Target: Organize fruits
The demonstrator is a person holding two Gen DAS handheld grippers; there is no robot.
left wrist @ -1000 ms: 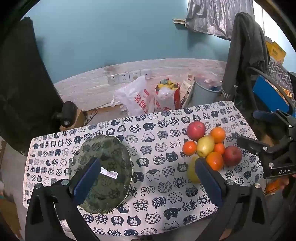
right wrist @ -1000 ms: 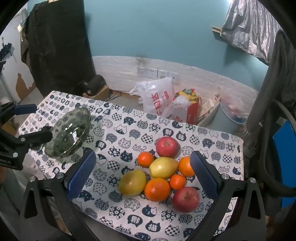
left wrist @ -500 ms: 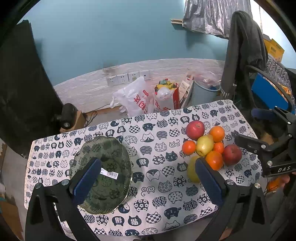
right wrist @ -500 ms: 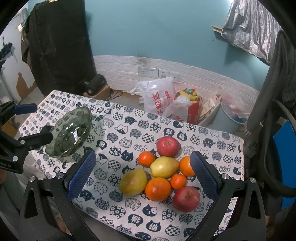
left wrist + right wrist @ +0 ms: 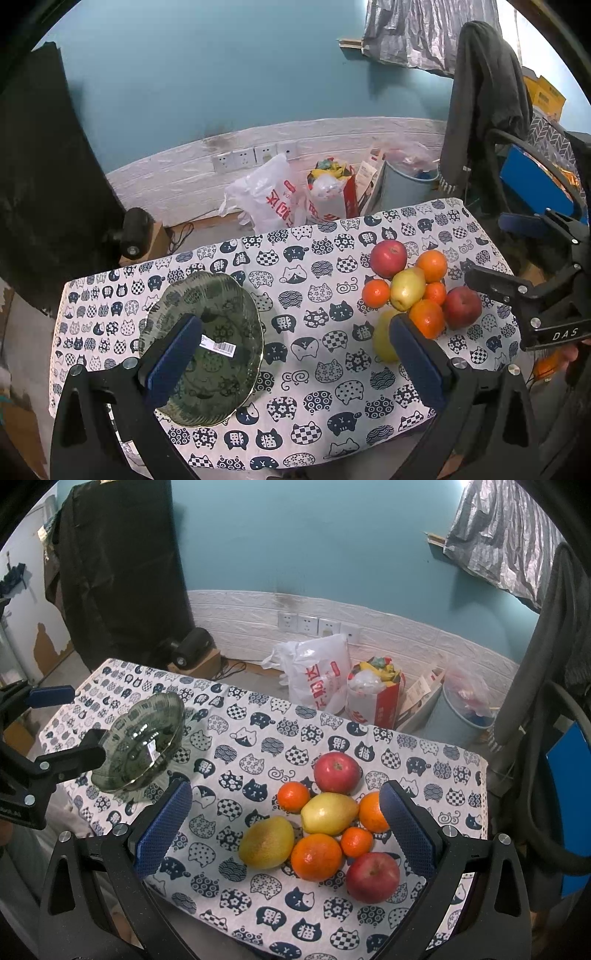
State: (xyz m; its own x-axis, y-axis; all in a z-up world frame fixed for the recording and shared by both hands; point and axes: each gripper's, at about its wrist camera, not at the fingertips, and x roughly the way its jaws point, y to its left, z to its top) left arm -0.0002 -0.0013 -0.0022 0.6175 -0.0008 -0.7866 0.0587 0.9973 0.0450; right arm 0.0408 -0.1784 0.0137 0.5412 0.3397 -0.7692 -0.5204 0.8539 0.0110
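A pile of fruit lies on the right of the cat-print tablecloth (image 5: 314,295): two red apples (image 5: 337,772), several oranges (image 5: 316,856), a yellow pear (image 5: 328,813) and a yellow-green fruit (image 5: 266,842). The pile also shows in the left wrist view (image 5: 406,288). A green glass dish (image 5: 207,347) sits on the left of the table, also seen in the right wrist view (image 5: 142,742). My left gripper (image 5: 291,365) is open and empty above the table's near side, between dish and fruit. My right gripper (image 5: 284,830) is open and empty above the fruit pile.
Behind the table on the floor stand a white plastic bag (image 5: 266,195), a red bag (image 5: 332,192) and a grey bin (image 5: 406,184). A dark coat (image 5: 484,96) hangs at the right. A black cloth (image 5: 118,568) hangs at the left.
Both grippers have drawn slightly back and up from the table, so it looks a little smaller. Fruit and dish have not moved.
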